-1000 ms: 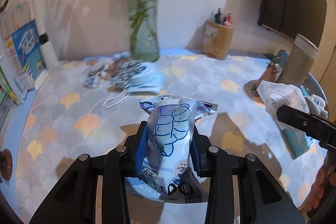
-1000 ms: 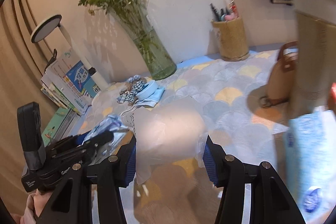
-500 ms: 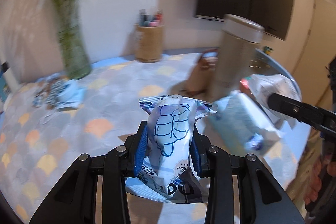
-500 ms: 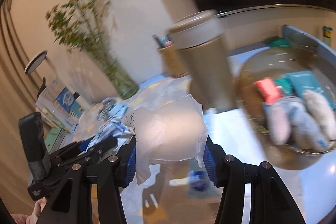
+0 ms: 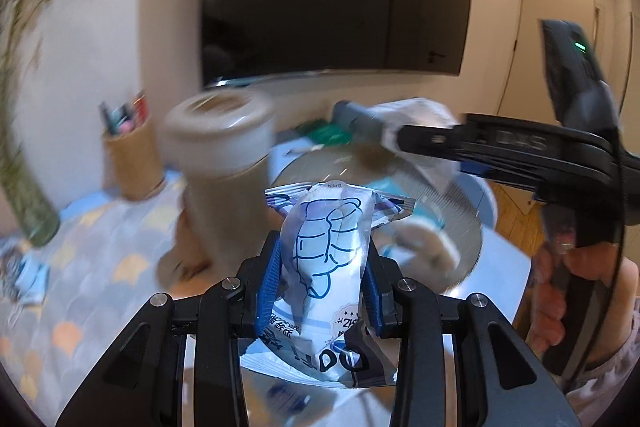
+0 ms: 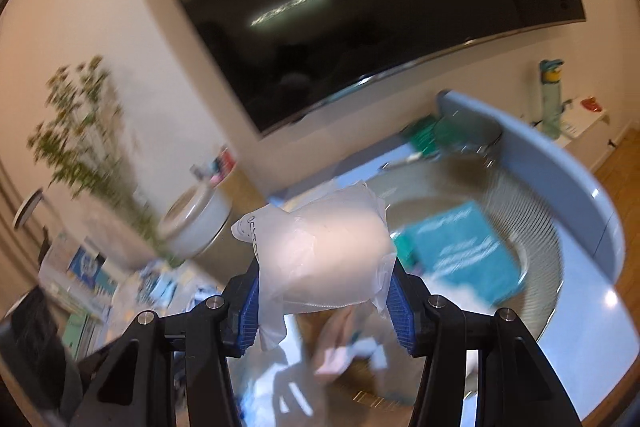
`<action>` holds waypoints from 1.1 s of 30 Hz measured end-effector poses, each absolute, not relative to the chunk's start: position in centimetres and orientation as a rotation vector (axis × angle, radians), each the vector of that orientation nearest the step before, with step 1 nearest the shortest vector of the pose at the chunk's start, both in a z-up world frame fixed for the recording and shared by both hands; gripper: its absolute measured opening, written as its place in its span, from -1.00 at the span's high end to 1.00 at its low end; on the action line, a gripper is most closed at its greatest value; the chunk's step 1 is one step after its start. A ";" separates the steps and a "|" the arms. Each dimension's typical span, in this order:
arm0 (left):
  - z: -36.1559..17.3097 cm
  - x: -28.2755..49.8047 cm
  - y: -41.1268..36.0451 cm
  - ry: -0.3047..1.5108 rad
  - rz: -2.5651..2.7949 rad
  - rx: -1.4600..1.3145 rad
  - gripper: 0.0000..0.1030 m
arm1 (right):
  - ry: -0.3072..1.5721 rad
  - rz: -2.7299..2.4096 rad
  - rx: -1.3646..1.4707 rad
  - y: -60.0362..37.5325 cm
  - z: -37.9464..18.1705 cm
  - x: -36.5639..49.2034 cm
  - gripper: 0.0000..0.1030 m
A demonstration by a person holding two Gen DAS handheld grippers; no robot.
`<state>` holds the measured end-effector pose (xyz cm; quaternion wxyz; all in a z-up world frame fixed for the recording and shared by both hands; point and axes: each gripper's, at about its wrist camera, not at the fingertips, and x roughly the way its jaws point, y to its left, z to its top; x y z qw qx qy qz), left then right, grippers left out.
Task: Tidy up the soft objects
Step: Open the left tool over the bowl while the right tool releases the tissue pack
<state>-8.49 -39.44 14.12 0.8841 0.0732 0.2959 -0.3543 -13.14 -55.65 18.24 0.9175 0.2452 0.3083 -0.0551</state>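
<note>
Item 1 — left gripper (image 5: 322, 281): blue pads were clamped on a foil-look packet (image 5: 326, 259) printed with a blue line drawing, held upright, its crimped top edge fanning out above the jaws. The packet was pinched at its waist, so the film bulged above and below.

Item 2 — right gripper (image 6: 324, 291): jaws were closed on a soft white bundle in thin clear wrap (image 6: 324, 259), which bulged over both pads; a loose tail of wrap hung at the left pad.

Item 3 — round basket (image 6: 532, 223), ribbed wall, pale blue rim, stood ahead of and below both loads. It already held a teal packet (image 6: 460, 247) and other soft pieces (too blurred to name).

Item 4 — tall beige lidded canister (image 5: 224, 163), standing just left of the basket.

Handling note: the step in hand appeared to be carrying both loads to the basket. Best practice — bring each load low over the open middle, clear of the canister, release one at a time, and open fully so the wrap tail does not snag a pad.
</note>
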 end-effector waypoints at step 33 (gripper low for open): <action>12.5 -8.9 -37.3 0.631 -0.819 0.238 -0.95 | 0.666 -0.265 0.578 -56.2 16.4 -12.7 -0.95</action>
